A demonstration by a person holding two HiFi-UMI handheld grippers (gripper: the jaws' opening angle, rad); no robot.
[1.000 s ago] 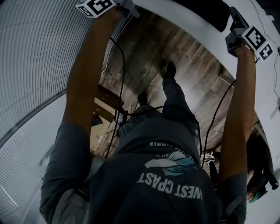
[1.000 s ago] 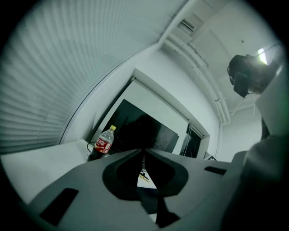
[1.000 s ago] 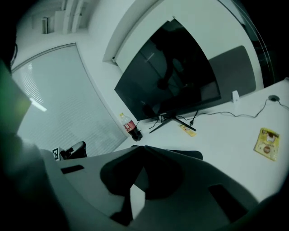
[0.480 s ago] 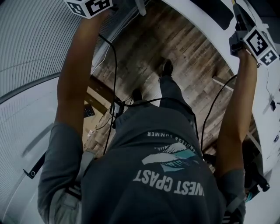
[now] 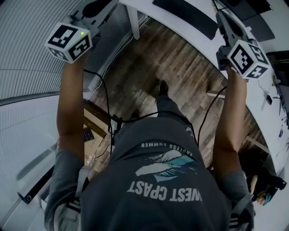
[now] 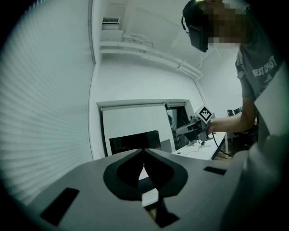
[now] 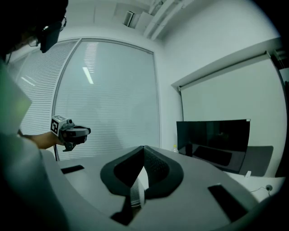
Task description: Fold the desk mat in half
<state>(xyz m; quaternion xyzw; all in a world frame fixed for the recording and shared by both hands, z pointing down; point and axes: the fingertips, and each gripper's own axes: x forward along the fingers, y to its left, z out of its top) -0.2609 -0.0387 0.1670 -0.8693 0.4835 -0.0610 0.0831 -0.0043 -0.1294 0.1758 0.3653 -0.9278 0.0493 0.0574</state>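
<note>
Both grippers are held up in the air in front of the person, pointing away from the body. My left gripper (image 5: 97,8) shows in the head view at the upper left with its marker cube (image 5: 70,40); in its own view the jaws (image 6: 143,150) are shut with nothing between them. My right gripper (image 5: 222,18) with its cube (image 5: 246,56) is at the upper right; its jaws (image 7: 143,147) are shut and empty too. A dark flat strip (image 5: 185,17) lies on the white desk (image 5: 149,6) far below; whether it is the desk mat I cannot tell.
Wooden floor (image 5: 180,67) and the person's legs lie beneath the arms. Cables hang from both grippers. A dark monitor (image 7: 212,137) stands on a desk ahead of the right gripper. Window blinds (image 7: 104,99) fill the wall to the left.
Both marker cubes have slid down and inward in the head view, and more of the white desk shows at the top. The jaws stay shut.
</note>
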